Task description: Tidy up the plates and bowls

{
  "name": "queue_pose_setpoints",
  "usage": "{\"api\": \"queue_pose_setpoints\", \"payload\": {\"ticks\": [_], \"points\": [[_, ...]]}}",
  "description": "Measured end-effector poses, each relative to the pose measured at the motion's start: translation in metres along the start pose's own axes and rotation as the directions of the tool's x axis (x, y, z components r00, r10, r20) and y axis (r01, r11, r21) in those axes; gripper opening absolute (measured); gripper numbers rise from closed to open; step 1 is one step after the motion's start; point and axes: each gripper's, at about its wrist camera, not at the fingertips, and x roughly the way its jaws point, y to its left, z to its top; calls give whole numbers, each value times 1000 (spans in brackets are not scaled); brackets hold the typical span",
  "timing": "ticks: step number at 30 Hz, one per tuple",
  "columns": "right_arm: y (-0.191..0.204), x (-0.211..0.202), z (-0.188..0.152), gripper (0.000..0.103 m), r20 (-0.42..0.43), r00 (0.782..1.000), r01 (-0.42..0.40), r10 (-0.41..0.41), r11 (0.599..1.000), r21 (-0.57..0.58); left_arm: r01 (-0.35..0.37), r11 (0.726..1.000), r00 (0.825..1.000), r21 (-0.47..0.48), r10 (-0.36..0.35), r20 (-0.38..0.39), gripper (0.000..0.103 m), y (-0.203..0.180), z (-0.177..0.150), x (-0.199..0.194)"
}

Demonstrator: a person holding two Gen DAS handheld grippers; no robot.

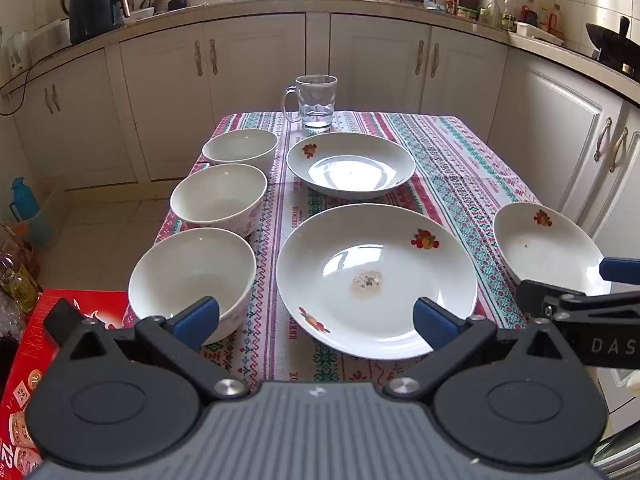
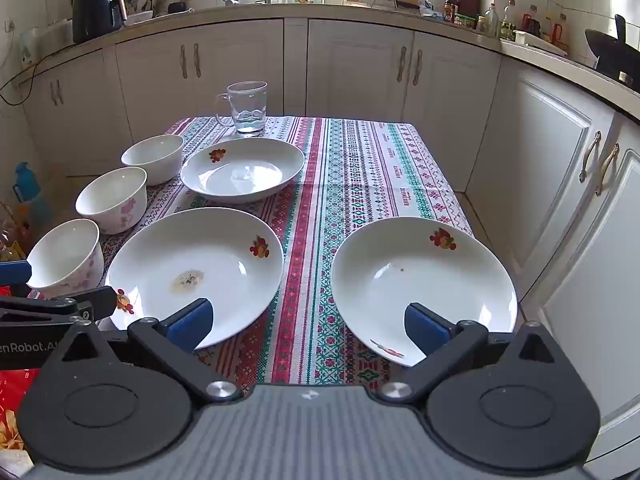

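Observation:
Three white plates with fruit prints lie on the patterned tablecloth: a near middle plate (image 1: 376, 280) (image 2: 196, 272) with a food stain, a far plate (image 1: 350, 164) (image 2: 242, 170), and a right plate (image 1: 548, 248) (image 2: 424, 284). Three white bowls stand in a row on the left: near (image 1: 192, 276) (image 2: 66, 256), middle (image 1: 218, 198) (image 2: 112, 198), far (image 1: 240, 148) (image 2: 153, 156). My left gripper (image 1: 316, 324) is open and empty, between the near bowl and the stained plate. My right gripper (image 2: 308, 326) is open and empty, between the stained plate and the right plate.
A glass mug (image 1: 314, 100) (image 2: 246, 108) stands at the table's far edge. White cabinets (image 2: 560, 168) lie behind and to the right. A red box (image 1: 44, 364) is at the left near the floor.

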Motion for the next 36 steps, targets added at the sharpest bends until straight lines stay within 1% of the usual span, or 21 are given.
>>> {"api": "queue_pose_setpoints", "payload": {"ticks": [1,8,9,17,36], "points": [[0,0,0,103,1,1000,-2,2,1000,2,9,1000,1000,-9,-9,-9,102,1,0,0],[-1,-2,1,103,1,1000,-6,6,1000,6,3,1000,1000,1,-3,-19,102,1,3,6],[0,-2,0,103,5,1000,-4,4,1000,2,4,1000,1000,0,-4,-7,102,0,-2,2],[0,-3,1,103,7,1000,-5,5,1000,4,3,1000,1000,-3,-3,-7,102,2,0,-4],[0,-6,3,103,14,1000,-9,9,1000,1,3,1000,1000,-9,-3,-6,102,-1,1,0]]}}
